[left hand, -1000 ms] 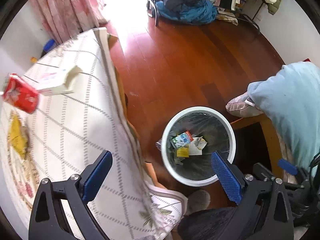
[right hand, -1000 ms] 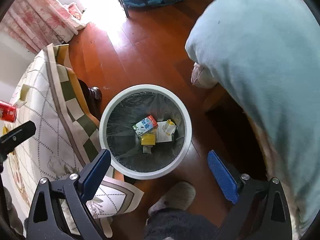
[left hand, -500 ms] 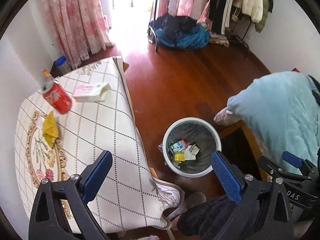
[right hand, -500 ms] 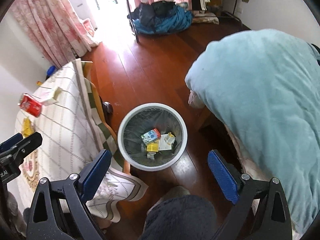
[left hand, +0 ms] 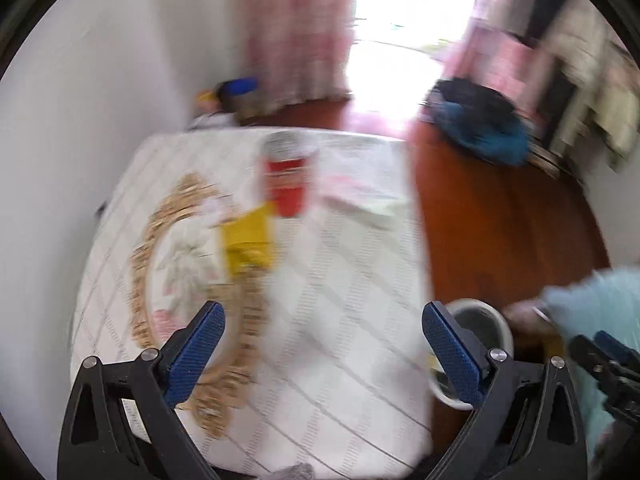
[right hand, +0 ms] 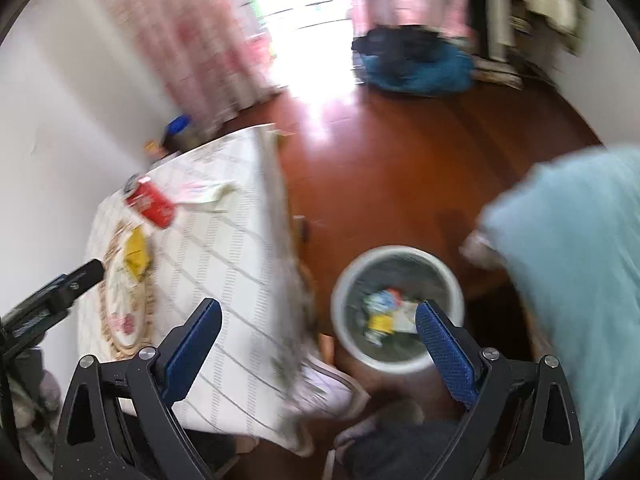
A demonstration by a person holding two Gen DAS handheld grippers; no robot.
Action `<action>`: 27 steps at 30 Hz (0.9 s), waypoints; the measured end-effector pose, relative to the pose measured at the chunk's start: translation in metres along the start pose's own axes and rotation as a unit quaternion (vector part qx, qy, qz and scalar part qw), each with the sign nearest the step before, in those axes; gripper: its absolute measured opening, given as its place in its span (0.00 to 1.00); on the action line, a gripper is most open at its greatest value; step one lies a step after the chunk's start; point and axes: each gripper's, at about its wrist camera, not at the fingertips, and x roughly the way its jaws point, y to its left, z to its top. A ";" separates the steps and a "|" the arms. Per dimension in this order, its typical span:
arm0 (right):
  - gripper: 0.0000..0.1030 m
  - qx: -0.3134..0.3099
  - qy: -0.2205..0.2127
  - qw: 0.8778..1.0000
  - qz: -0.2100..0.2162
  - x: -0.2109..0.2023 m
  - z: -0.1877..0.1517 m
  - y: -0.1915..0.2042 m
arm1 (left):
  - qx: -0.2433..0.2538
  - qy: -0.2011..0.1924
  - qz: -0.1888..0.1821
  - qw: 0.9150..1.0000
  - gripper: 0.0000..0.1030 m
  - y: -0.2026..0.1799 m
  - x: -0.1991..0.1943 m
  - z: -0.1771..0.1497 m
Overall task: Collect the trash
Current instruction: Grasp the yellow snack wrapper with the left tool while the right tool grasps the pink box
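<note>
Both views are motion-blurred. On the white checked tablecloth (left hand: 340, 300) stand a red can (left hand: 289, 178), a yellow wrapper (left hand: 248, 240) in front of it and a white paper box (left hand: 360, 200) to its right. My left gripper (left hand: 322, 328) is open and empty above the table's near part, facing the can. The same can (right hand: 150, 202), wrapper (right hand: 136, 252) and box (right hand: 204, 194) show at the left of the right wrist view. My right gripper (right hand: 318, 322) is open and empty above the table edge, beside the white trash bin (right hand: 396, 308), which holds several wrappers.
The bin also shows at the lower right of the left wrist view (left hand: 480, 320). A light-blue blanket (right hand: 580, 280) lies to the right of the bin. Red-brown wood floor (right hand: 400, 160) runs back to a heap of blue clothes (right hand: 416, 64) and pink curtains (right hand: 180, 40).
Both grippers have swung left and up from the bin towards the table. The left view now faces the can and wrapper; the bin has slid to its lower right.
</note>
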 end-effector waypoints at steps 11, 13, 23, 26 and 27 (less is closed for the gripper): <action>0.96 -0.237 0.101 0.966 -0.015 0.206 0.114 0.148 | -0.096 0.011 0.102 0.990 0.98 0.093 0.110 0.011; 0.96 -0.260 0.108 0.959 -0.012 0.232 0.126 0.159 | -0.091 0.016 0.096 0.991 0.98 0.093 0.122 0.011; 0.82 -0.241 0.141 0.959 0.045 0.300 0.146 0.169 | 0.005 0.018 0.079 0.997 0.98 0.069 0.147 0.014; 0.63 -0.217 0.140 0.965 0.050 0.287 0.139 0.164 | 0.056 0.022 0.082 0.995 0.98 0.057 0.154 0.016; 0.62 -0.203 0.144 0.968 0.037 0.283 0.135 0.159 | 0.080 0.023 0.082 0.993 0.98 0.051 0.156 0.017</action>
